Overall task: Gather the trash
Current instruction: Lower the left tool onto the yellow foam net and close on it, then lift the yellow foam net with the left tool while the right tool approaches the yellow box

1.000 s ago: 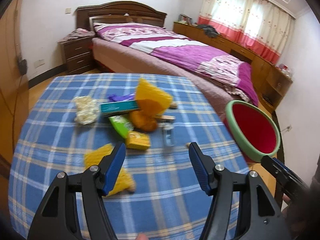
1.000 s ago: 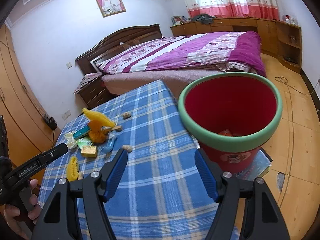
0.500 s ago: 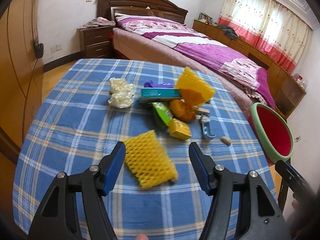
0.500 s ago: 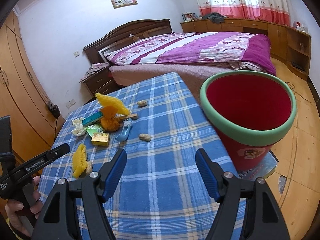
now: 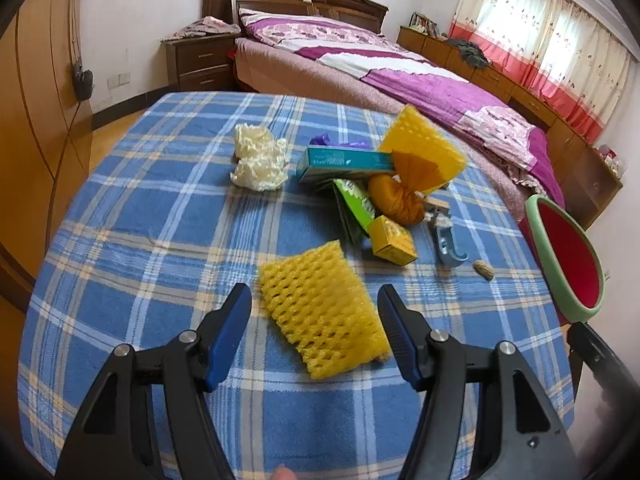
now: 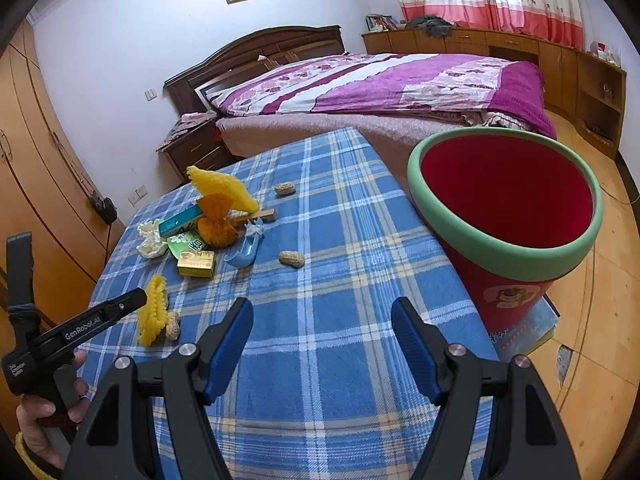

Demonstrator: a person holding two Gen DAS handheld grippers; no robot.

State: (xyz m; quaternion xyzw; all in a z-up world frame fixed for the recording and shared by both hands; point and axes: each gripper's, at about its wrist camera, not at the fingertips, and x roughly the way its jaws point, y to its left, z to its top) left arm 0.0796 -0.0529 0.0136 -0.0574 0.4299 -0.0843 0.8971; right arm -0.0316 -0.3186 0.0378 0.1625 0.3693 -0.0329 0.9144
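A: Trash, item one: yellow foam net [image 5: 324, 308], flat on the blue checked tablecloth [image 5: 160, 240], near edge, between the spread fingers of the left tongs [image 5: 314, 322].

B: Held?

A: No. Left tongs wide, empty, blue pads [image 5: 228, 332] either side of the net without touching. Right tongs [image 6: 322, 346] equally wide, empty, above bare cloth.

B: Remaining lots?

A: Far pile: white crumpled wad [image 5: 260, 158], teal box [image 5: 344, 162], orange mesh pouch [image 5: 400, 196], yellow carton [image 5: 394, 246], blue clip [image 5: 446, 242], peanut [image 5: 484, 270].

B: View differences?

A: Right view alone shows the red bin [image 6: 508, 204] whole, green-rimmed, off the table's right edge, plus a peanut [image 6: 173, 326] beside the net and another far back [image 6: 285, 189]. Left view sees only a sliver of bin.

B: Change from a second ago?

A: Left tongs have advanced; the net now sits centred between the fingers.
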